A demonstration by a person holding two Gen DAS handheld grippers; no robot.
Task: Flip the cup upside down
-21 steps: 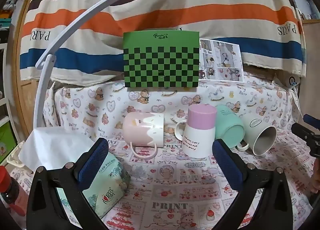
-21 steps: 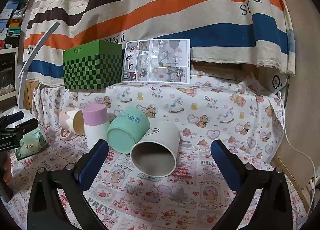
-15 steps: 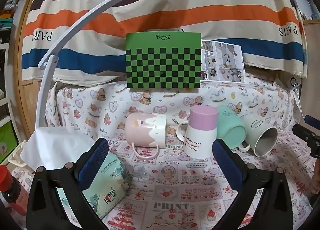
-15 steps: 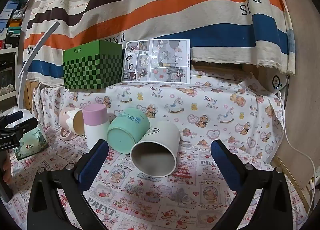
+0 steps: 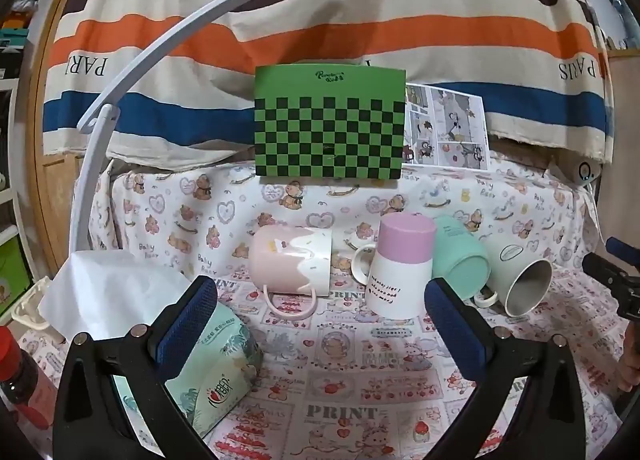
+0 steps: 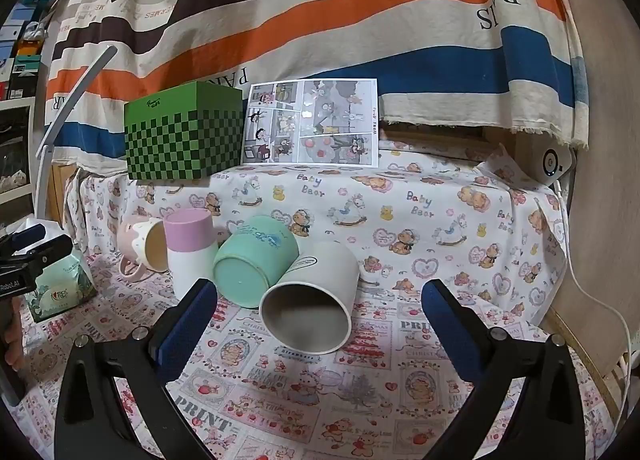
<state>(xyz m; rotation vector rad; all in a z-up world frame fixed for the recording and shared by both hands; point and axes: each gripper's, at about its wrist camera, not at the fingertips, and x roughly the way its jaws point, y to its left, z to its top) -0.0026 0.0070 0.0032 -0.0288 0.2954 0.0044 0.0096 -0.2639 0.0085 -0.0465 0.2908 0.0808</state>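
Observation:
Several cups sit on the printed cloth. A pink-and-white mug (image 5: 291,263) lies on its side, handle toward me; it also shows in the right wrist view (image 6: 146,248). A white cup with a pink base (image 5: 402,264) (image 6: 191,250) stands upside down. A teal cup (image 5: 460,258) (image 6: 256,260) lies on its side. A pale cup (image 5: 520,280) (image 6: 314,300) lies on its side, mouth toward the camera. My left gripper (image 5: 320,324) is open and empty, short of the cups. My right gripper (image 6: 320,320) is open and empty, its fingers either side of the pale cup but nearer the camera.
A green checkered box (image 5: 330,123) and a comic sheet (image 5: 446,127) stand on the raised ledge behind. A tissue pack (image 5: 216,368), white tissue (image 5: 108,292), a red-capped bottle (image 5: 16,372) and a white lamp arm (image 5: 120,91) are at the left. A white cable (image 6: 600,308) runs at the right.
The left wrist view has shifted slightly: the cups and box sit a little further right and lower in frame. The right view is almost unchanged. Both grippers stay open.

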